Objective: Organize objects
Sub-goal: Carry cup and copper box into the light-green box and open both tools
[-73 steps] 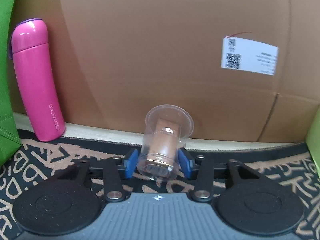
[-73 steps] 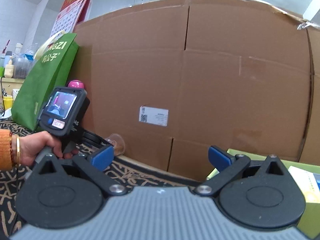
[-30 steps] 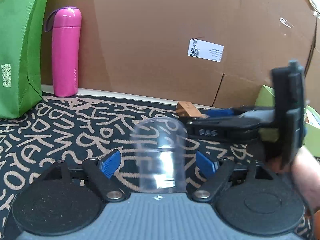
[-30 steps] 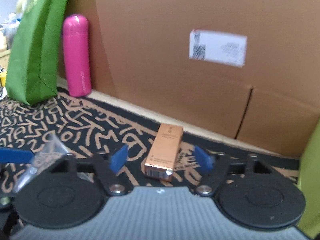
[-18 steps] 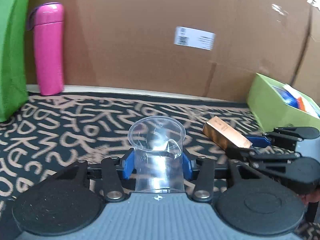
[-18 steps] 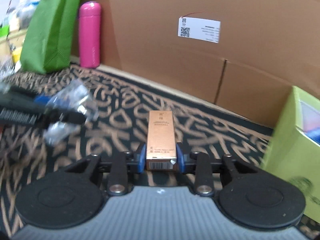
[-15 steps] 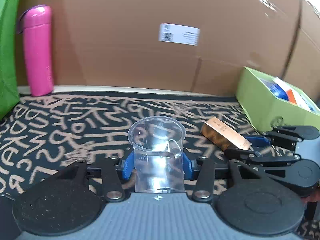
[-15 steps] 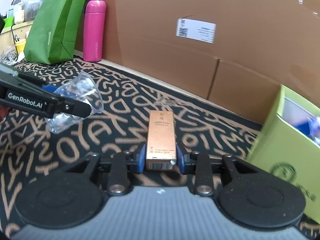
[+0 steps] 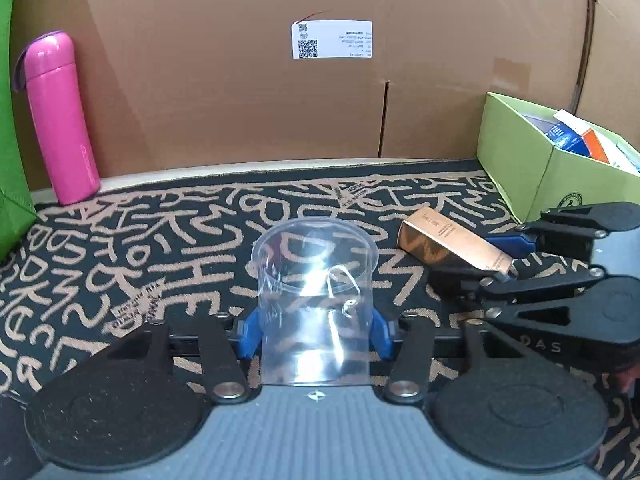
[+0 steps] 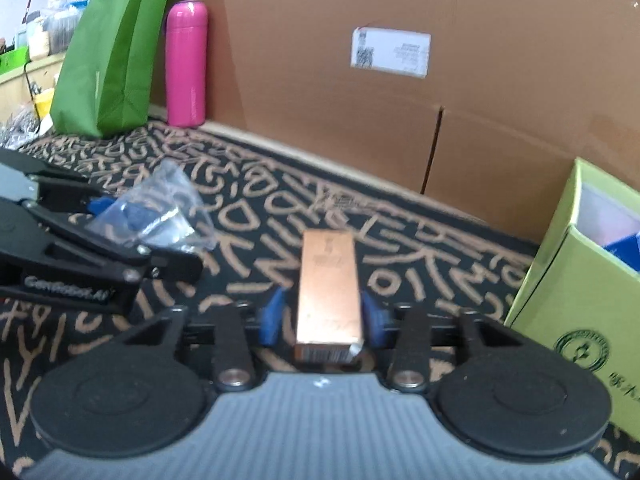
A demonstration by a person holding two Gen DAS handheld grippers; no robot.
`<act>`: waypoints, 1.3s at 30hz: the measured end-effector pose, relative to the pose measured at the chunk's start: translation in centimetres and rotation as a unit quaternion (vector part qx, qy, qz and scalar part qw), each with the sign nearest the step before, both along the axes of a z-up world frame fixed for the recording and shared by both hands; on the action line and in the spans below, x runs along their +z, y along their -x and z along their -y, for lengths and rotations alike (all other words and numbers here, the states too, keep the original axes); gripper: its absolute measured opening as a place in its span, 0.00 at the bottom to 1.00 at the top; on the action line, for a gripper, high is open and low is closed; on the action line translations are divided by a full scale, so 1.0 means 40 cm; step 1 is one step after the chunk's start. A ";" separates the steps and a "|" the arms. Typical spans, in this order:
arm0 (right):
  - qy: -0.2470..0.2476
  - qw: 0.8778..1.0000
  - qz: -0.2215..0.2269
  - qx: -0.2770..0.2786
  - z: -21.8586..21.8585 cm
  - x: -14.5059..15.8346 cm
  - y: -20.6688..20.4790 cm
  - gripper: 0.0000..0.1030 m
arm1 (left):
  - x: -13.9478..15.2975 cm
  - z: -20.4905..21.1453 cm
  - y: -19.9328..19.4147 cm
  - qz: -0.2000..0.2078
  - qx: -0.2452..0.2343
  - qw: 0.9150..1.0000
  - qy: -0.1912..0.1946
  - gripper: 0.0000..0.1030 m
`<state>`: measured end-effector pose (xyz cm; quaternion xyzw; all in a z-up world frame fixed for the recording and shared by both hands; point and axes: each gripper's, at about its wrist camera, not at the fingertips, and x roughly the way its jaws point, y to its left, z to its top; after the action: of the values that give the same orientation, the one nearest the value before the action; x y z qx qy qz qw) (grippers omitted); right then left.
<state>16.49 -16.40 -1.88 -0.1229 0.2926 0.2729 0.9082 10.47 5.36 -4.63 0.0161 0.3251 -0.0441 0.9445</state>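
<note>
Over patterned mat [image 9: 168,240], L hand-held gripper [image 9: 314,330] clamps clear cup [image 9: 314,304].

Clear plastic cup [image 9: 314,304] sits upright, mouth up, empty, pinched at its lower sides over the patterned mat. At its two o'clock, the slim copper-coloured carton [image 9: 452,250] lies lengthwise, barcode end nearest in the right wrist view, clamped near that end.

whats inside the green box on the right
The green box holds flat packets, blue, white and orange, whose tops show over its rim. Its wall hides everything lower down, so the bottom and the number of packets cannot be seen.
</note>
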 end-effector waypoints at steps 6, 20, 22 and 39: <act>-0.007 1.000 0.001 0.008 0.013 0.010 0.028 0.30 | 0.017 0.025 0.016 0.012 0.001 1.000 0.012 0.45; -0.143 0.971 0.154 -0.116 0.245 0.182 0.106 0.30 | 0.193 0.231 -0.027 0.118 -0.065 0.991 0.024 0.45; -0.156 0.961 0.175 -0.148 0.291 0.198 0.114 0.30 | 0.213 0.275 -0.053 0.125 -0.076 0.989 0.023 0.45; -0.174 0.879 0.171 -0.409 0.594 0.145 0.041 0.30 | 0.218 0.559 -0.300 0.096 -0.139 0.985 0.036 0.55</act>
<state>14.87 -40.16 3.91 0.1226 0.1047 -0.1018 0.9817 22.46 -16.99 4.11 0.0312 0.2254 -0.1850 0.9560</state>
